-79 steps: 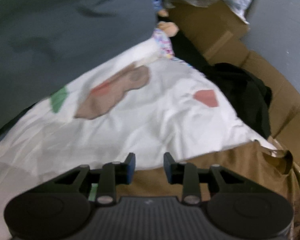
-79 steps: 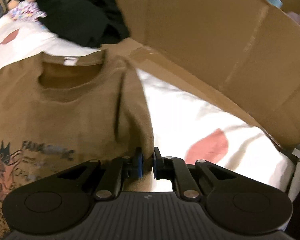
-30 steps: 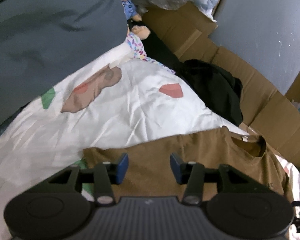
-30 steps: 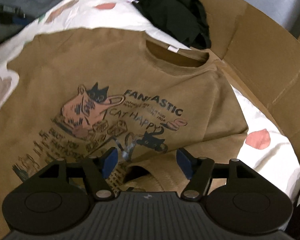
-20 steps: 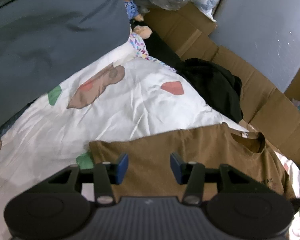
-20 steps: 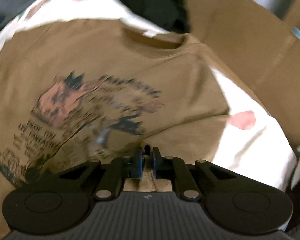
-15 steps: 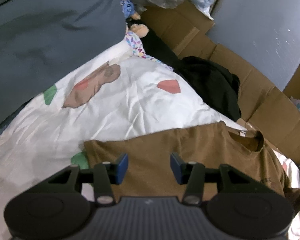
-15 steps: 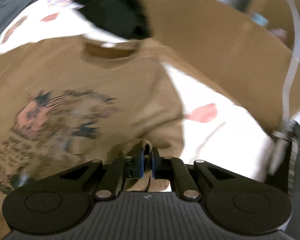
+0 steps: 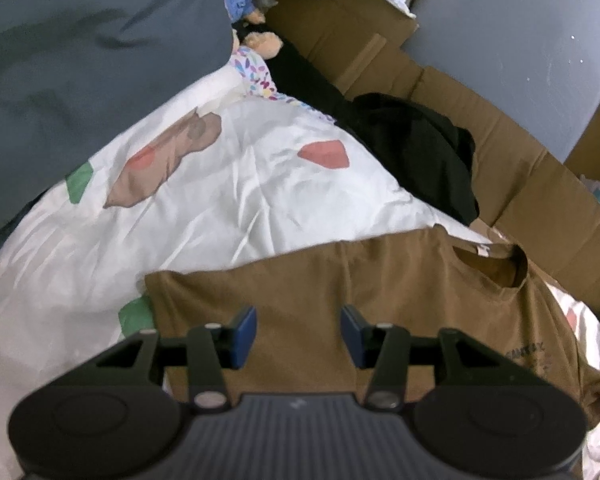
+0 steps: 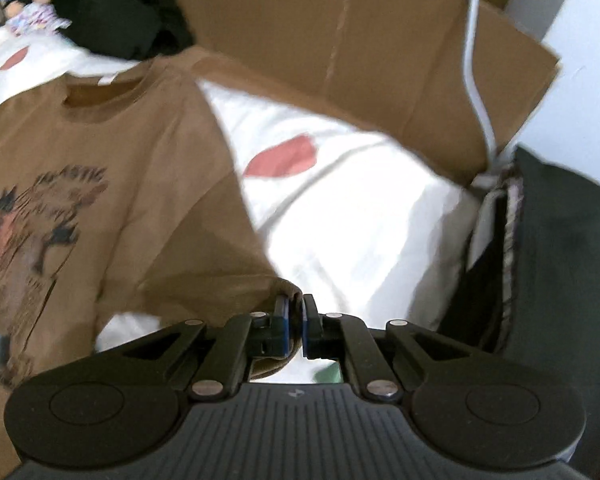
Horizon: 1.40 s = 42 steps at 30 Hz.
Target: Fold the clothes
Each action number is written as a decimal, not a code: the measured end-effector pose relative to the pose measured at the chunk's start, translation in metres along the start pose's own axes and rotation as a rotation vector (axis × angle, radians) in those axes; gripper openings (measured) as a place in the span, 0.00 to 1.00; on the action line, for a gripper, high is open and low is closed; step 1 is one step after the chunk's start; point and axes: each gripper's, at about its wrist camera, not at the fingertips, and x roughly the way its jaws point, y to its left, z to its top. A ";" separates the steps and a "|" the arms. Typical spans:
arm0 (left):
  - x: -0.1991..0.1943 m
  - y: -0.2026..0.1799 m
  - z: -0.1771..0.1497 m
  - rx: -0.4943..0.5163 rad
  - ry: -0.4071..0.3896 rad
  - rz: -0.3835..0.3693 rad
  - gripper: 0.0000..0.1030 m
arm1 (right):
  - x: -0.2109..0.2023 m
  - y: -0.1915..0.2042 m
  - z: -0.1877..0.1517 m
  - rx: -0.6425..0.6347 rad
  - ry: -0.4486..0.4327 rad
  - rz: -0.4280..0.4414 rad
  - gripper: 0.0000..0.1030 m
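A brown T-shirt (image 9: 380,304) with a cat print lies front up on a white patterned bed sheet (image 9: 228,200). In the left wrist view my left gripper (image 9: 298,336) hovers open over the shirt's left sleeve and shoulder, nothing between its blue pads. In the right wrist view the same brown T-shirt (image 10: 100,168) stretches away to the left, and my right gripper (image 10: 295,322) is shut on the end of its right sleeve, lifting the sleeve off the sheet (image 10: 360,208) and holding it out to the right.
A black garment (image 9: 420,156) is heaped beyond the shirt's collar against a cardboard wall (image 9: 500,152). Stuffed toys (image 9: 252,40) sit at the far end beside a dark grey duvet (image 9: 80,60). A white cable (image 10: 476,72) hangs down the cardboard (image 10: 380,48) on the right.
My right gripper closed on the shirt's right sleeve and pulled it out to the right, off the shirt's body. The left gripper stayed open above the left sleeve.
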 end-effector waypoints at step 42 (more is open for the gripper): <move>0.003 0.017 -0.007 -0.041 0.017 0.015 0.48 | -0.005 0.109 0.028 0.011 -0.084 0.238 0.47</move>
